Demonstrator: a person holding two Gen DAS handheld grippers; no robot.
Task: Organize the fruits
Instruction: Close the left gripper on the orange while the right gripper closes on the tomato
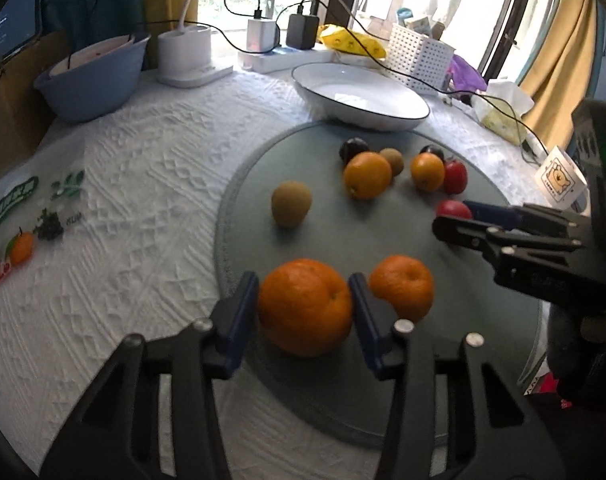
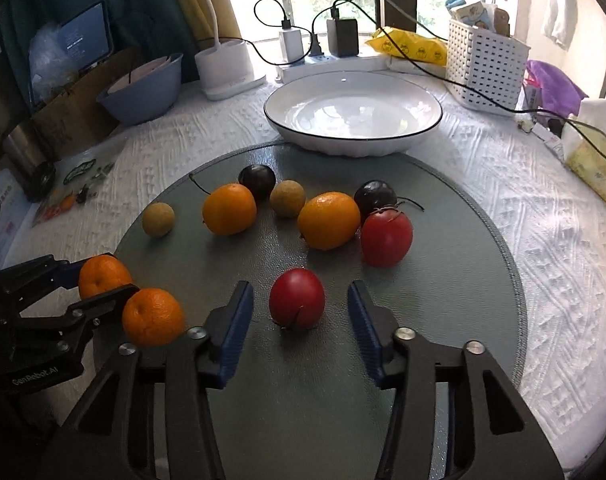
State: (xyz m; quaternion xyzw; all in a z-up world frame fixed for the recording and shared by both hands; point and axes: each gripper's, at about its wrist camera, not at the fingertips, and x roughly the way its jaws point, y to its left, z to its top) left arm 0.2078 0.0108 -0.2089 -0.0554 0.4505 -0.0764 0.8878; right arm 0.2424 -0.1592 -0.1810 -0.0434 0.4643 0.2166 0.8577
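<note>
Several fruits lie on a round grey-green mat [image 2: 443,280]. My left gripper [image 1: 303,304] is open with its jaws around an orange mandarin [image 1: 305,306], close to its sides; a second mandarin [image 1: 403,286] lies just right of it. My right gripper [image 2: 299,312] is open around a red tomato [image 2: 297,298], with gaps on both sides. Further back lie two oranges [image 2: 229,209] [image 2: 329,220], two kiwis [image 2: 158,219] [image 2: 288,198], two dark plums [image 2: 258,181] [image 2: 375,196] and another red tomato [image 2: 386,234]. An empty white plate [image 2: 353,114] stands behind the mat.
A blue bowl [image 2: 143,88] and white lamp base [image 2: 225,64] stand back left. A power strip with chargers and cables [image 2: 323,60], a white basket [image 2: 485,66] and tissues [image 2: 595,152] line the back and right. A printed bag [image 1: 19,216] lies left.
</note>
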